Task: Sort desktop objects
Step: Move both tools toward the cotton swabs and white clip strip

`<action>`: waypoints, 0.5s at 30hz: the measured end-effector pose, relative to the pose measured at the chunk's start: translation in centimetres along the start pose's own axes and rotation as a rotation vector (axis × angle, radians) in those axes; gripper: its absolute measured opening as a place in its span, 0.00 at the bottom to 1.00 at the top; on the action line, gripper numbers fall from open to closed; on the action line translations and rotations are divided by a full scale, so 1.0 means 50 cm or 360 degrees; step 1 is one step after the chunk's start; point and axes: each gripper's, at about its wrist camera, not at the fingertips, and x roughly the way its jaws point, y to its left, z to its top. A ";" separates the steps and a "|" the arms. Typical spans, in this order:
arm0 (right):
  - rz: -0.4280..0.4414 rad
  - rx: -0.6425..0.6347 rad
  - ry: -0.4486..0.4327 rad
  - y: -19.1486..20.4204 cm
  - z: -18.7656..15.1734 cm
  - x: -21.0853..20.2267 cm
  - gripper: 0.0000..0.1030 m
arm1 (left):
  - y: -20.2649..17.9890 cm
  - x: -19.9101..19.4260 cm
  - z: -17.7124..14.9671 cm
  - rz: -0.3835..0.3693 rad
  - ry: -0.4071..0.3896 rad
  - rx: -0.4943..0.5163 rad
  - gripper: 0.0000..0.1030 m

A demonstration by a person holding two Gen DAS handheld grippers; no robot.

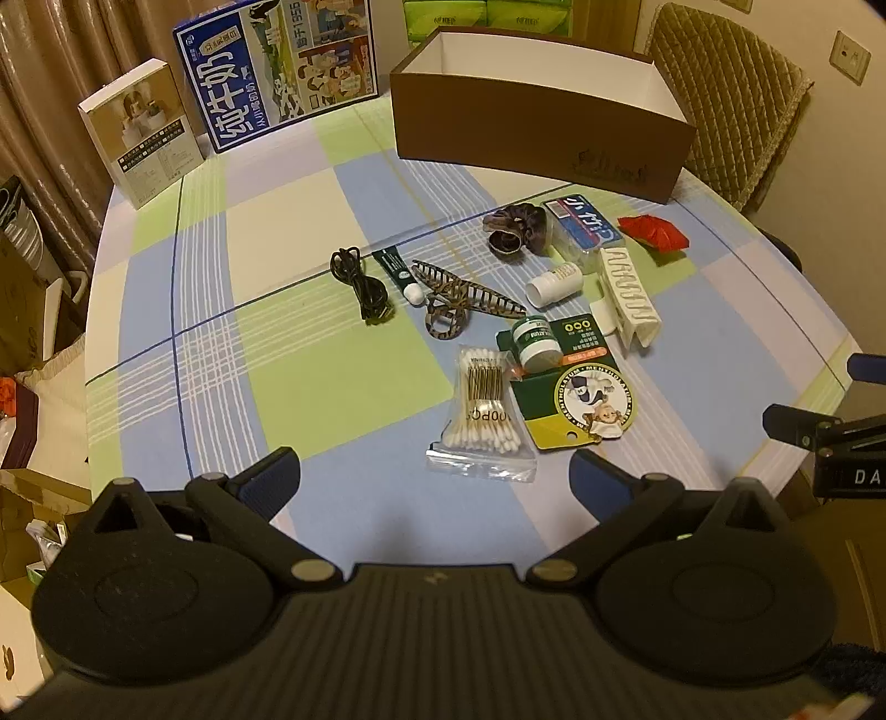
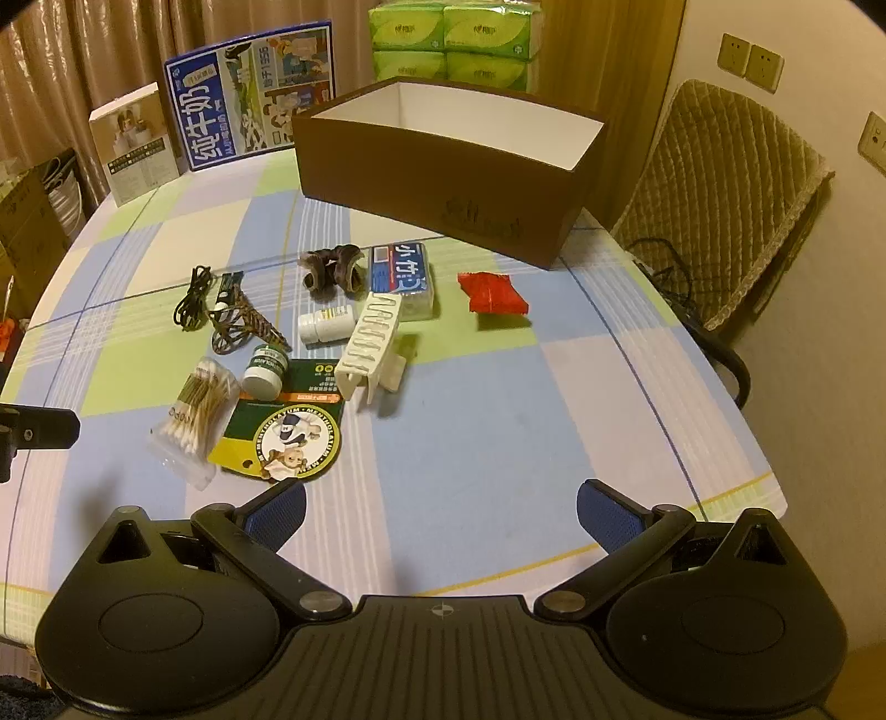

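Small items lie scattered on the checked tablecloth [image 1: 277,354]: a bag of cotton swabs [image 1: 484,412], a green ointment jar [image 1: 534,343] on its card, a white pill bottle [image 1: 554,283], a white hair claw [image 1: 628,299], a patterned hair clip [image 1: 459,302], a black cable [image 1: 362,285], a scrunchie [image 1: 512,230], a blue tissue pack [image 1: 587,227] and a red packet [image 1: 653,232]. The open brown box [image 1: 540,138] stands behind them. My left gripper [image 1: 434,468] hovers open just short of the swabs. My right gripper [image 2: 441,504] hovers open over bare cloth, right of the ointment card [image 2: 282,432].
A blue milk carton [image 1: 277,72] and a small white box [image 1: 141,133] stand at the table's far left edge. Green tissue packs [image 2: 451,41] sit behind the brown box. A padded chair [image 2: 720,221] is at the right of the table. Clutter lies on the floor at the left.
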 end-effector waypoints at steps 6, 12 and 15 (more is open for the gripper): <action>0.0001 0.0000 0.0001 0.000 0.001 0.000 0.98 | 0.000 0.000 -0.001 0.0001 0.0000 -0.0002 0.99; 0.0000 0.0003 0.0009 -0.004 0.003 0.002 0.98 | -0.001 0.001 -0.001 0.0002 0.0000 -0.0001 0.99; 0.0002 0.0004 0.0011 -0.005 0.004 0.005 0.98 | -0.001 0.001 0.000 0.0001 0.0002 -0.0002 0.99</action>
